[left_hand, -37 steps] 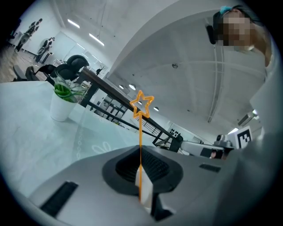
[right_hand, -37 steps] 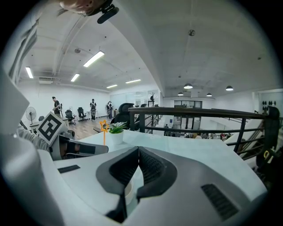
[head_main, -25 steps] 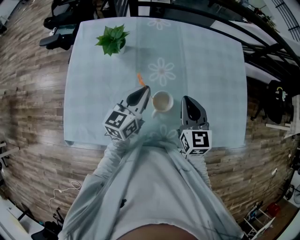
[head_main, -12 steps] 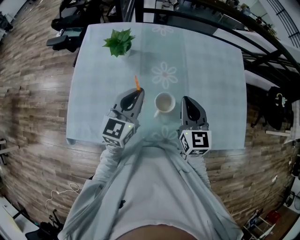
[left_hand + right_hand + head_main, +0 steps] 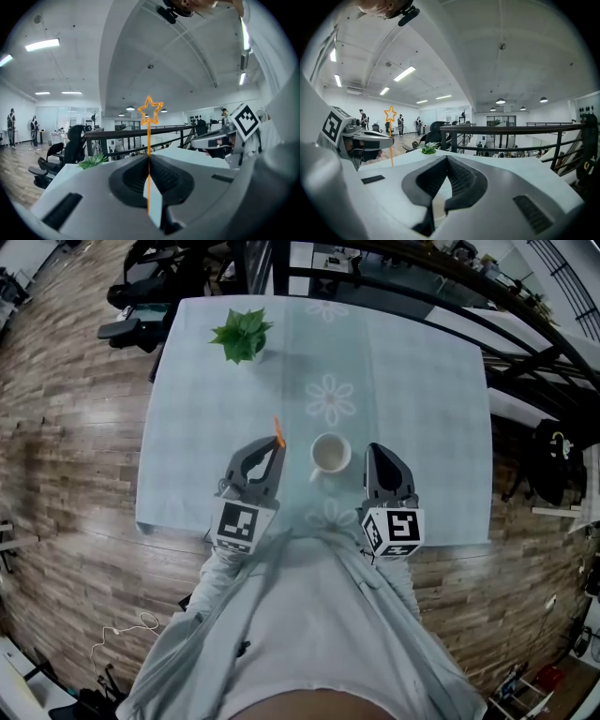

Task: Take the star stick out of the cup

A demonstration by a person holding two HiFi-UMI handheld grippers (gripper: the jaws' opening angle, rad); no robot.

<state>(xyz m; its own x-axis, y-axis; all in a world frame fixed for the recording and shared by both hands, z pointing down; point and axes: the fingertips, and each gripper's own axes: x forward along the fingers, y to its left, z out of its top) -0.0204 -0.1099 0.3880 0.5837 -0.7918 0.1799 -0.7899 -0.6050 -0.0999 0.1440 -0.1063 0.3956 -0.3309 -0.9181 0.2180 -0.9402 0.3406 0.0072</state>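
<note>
The orange star stick [image 5: 278,431] is pinched upright in my left gripper [image 5: 274,444], which is shut on its shaft. In the left gripper view the star [image 5: 149,108] rises above the left gripper [image 5: 149,157]. The stick is clear of the white cup [image 5: 330,454], which stands on the table just right of that gripper. My right gripper [image 5: 373,450] hovers right of the cup; the right gripper [image 5: 446,158] is shut with nothing in it. The right gripper view also shows the star stick [image 5: 390,115] beside the left gripper [image 5: 358,136].
A pale blue flowered cloth covers the table [image 5: 422,381]. A small green potted plant [image 5: 242,334] stands at its far left. Black office chairs [image 5: 141,315] sit beyond the far left corner, and a dark railing [image 5: 525,324] runs along the right. The table's near edge is just under both grippers.
My left gripper has drawn left and back from the cup with the stick, and turned to point straight ahead. The right gripper has stayed beside the cup.
</note>
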